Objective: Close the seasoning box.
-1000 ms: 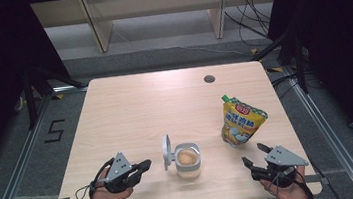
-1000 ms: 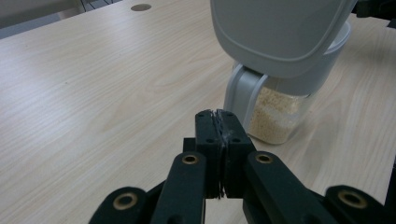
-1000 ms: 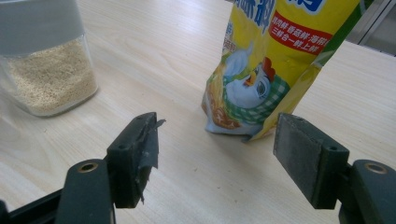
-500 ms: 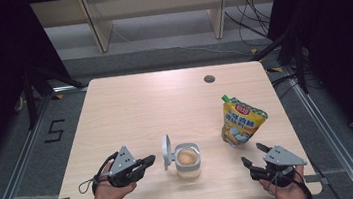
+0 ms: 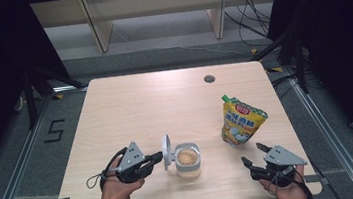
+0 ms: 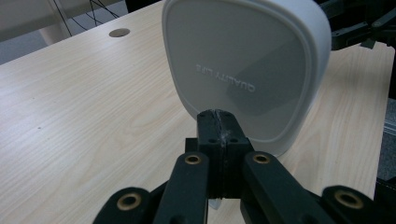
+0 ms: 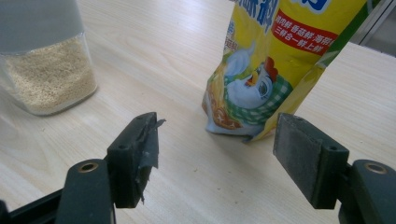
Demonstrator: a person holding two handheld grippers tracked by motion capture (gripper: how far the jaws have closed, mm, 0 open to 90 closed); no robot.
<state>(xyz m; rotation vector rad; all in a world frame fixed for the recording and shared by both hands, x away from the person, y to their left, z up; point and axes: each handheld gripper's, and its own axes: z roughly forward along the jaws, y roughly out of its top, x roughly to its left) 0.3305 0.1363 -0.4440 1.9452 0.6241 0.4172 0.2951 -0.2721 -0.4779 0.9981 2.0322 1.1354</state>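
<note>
A: Where does the lid [image 6: 245, 70] sit, and which way does it face?

B: Right ahead of the left fingers [image 6: 218, 122], standing on edge. In the left gripper view its broad white face is turned toward the fingers, the raised lettering upside down, and its long axis runs up and down. In the high view the lid [image 5: 167, 152] shows as a thin upright sliver at the left side of the jar [image 5: 188, 158].

A: Are those fingers holding it?

B: They are pressed flat together with no gap between the pads. Their tips meet the lid's lower edge, but whether they pinch it I cannot tell.

A: And the hand behind them?

B: The left hand [image 5: 118, 186] comes in from the near edge of the table [image 5: 130, 105], its gripper lying nearly level and pointing toward the jar.

A: The other side?

B: The right fingers [image 7: 217, 151] stand wide apart with nothing between them. A yellow pouch [image 7: 275, 60] stands ahead of them, leaning, and the jar [image 7: 44, 60] of pale grains sits off beyond the left finger. The right hand [image 5: 288, 192] rests low at the table's near corner.
</note>
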